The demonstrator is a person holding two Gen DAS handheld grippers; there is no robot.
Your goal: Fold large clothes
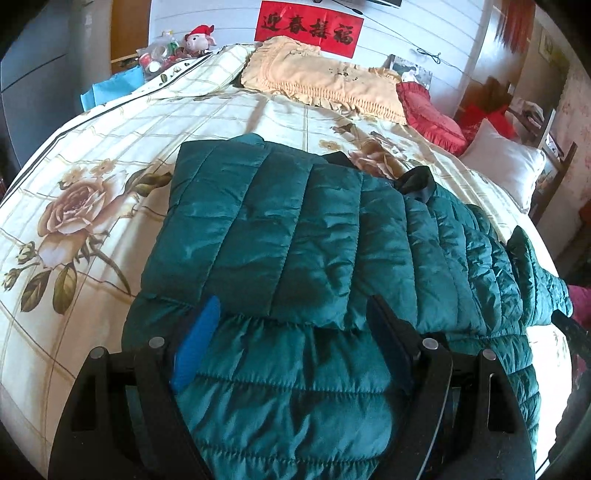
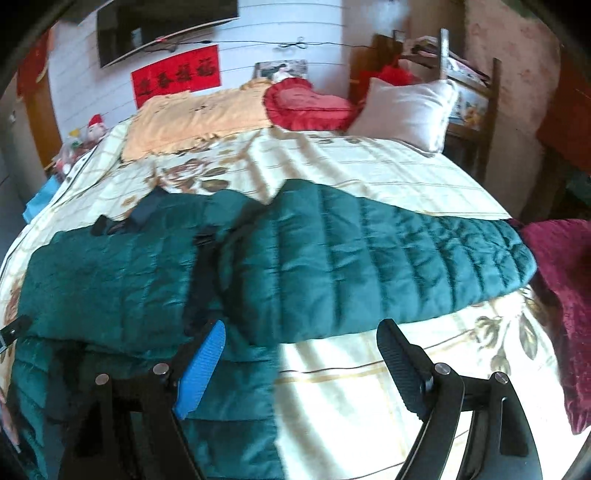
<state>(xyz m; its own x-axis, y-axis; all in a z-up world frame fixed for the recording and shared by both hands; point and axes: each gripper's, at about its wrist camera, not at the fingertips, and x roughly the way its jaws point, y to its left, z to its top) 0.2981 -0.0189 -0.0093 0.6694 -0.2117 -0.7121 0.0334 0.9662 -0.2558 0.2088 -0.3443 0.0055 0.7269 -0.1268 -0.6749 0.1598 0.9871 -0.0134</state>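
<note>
nearest the left wrist camera, the left gripper (image 1: 291,314) points forward and slightly down over the bed, its black frame low above a teal quilted jacket (image 1: 295,236). its jaws stand wide apart, a blue pad on one finger and a black pad on the other, and the padded fabric fills the whole gap between them. the fingers (image 1: 201,332) lie against the jacket where a folded-over panel ends in a ridge, but nothing is pinched. whether the pads press into the cloth or only rest on it i cannot tell.

the right gripper (image 2: 301,350) is held in a like pose, aimed across the bed, jaws spread wide and holding nothing. its blue finger (image 2: 207,362) sits over the near edge of the jacket (image 2: 332,266); its black finger hangs above bare floral bedspread (image 2: 369,166). the jacket lies flat across the bedspread in front of both grippers, one sleeve stretched out to the right toward a dark red cloth (image 2: 561,295) at the bed's edge. a dark lining or collar shows near the jacket's far side.

further back lie an orange frilled cover (image 1: 325,77), a red heart-shaped cushion (image 2: 310,105) and a white pillow (image 2: 406,110). a red banner (image 1: 308,27) hangs on the white wall.
</note>
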